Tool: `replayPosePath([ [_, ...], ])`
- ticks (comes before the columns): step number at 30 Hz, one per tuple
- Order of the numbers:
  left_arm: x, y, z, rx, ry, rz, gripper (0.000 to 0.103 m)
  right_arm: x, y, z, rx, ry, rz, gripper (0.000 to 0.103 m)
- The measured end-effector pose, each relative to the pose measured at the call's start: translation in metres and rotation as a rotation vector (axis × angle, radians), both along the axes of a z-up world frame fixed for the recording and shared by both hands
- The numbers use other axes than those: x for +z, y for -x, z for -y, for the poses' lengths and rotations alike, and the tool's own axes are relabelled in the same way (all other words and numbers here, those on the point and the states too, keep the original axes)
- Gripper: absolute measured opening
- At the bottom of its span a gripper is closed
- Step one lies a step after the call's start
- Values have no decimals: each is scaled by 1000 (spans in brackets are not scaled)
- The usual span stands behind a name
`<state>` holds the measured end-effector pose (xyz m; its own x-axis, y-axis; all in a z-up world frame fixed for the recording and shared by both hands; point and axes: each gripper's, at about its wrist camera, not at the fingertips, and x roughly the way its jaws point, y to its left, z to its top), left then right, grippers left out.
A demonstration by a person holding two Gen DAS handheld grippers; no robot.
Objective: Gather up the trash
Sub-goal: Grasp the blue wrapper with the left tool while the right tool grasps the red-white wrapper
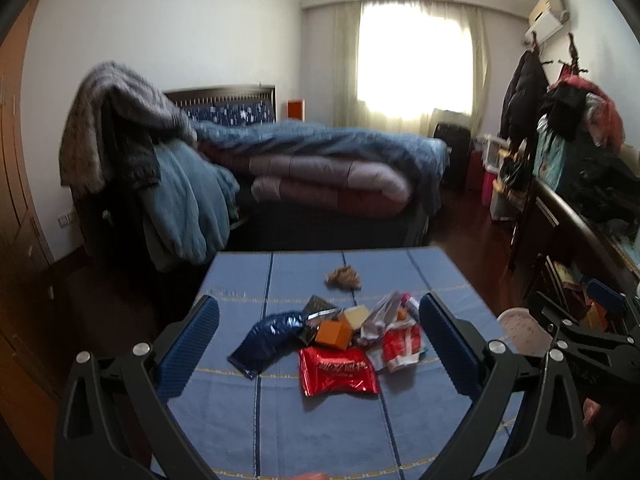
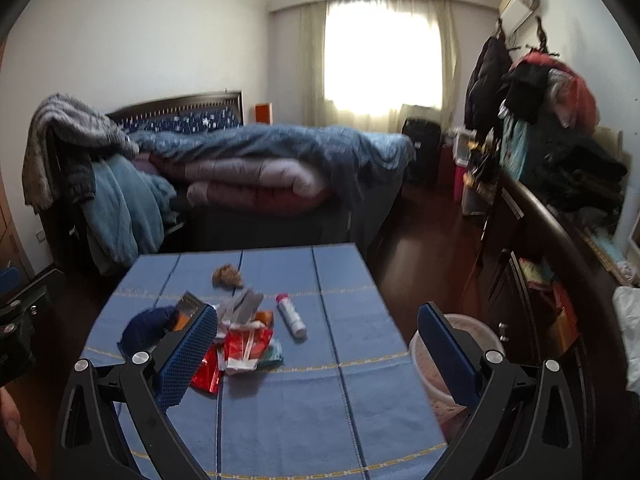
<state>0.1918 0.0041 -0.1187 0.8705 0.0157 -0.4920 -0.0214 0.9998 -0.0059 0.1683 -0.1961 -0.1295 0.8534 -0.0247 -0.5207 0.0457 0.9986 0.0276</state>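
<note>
The left tongs (image 1: 319,326) are spread wide and hold nothing, hanging above the counter (image 1: 320,420), which is covered by a blue cloth with dark stripes. Between their two blue pads lies the heap of trash: a red foil packet (image 1: 338,372) nearest the tongs, a dark blue bag (image 1: 266,338) toward the left pad, a small orange box (image 1: 333,334) behind the red packet, touching a pale yellow block (image 1: 357,316), and a red-and-white wrapper (image 1: 400,344) close to the right pad. Beyond the heap, apart from it, sits a crumpled brown scrap (image 1: 343,278).

The right tongs (image 2: 318,326) are likewise wide apart and empty. Their left pad covers part of the heap; a white spray can with a pink cap (image 2: 291,316) lies on the cloth between the pads, just right of the wrappers. Behind the right pad, off the counter's edge and lower down, stands a pale bin (image 2: 432,364); the same bin (image 1: 520,328) shows to the right of the left tongs' right pad. Past the counter is a bed (image 1: 320,160) piled with quilts.
</note>
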Motion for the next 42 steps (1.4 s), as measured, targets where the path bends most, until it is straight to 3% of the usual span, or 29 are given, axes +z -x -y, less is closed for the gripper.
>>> replayPosePath([
  [9,-65,-67,-20,42,17,-152,100,-55,-49,-14,37,0,-127,100],
  [20,-115,-81,-55,62,93,-220,100,-99,-73,-37,107,31,-220,100],
  [27,-143,-111,-66,121,40,-261,99,-113,-80,-51,163,15,-258,100],
  [32,-172,-147,-79,136,28,-334,99,-116,-82,-53,157,29,-255,100],
  [36,-191,-166,-83,95,60,-394,100,-120,-90,-49,149,16,-273,100],
  [38,-195,-169,-84,75,92,-387,99,-121,-94,-47,155,3,-277,100],
  [39,-196,-169,-85,70,108,-388,98,-122,-98,-47,160,-9,-283,100],
  [42,-194,-169,-88,42,171,-386,69,-125,-105,-49,176,-30,-293,100],
])
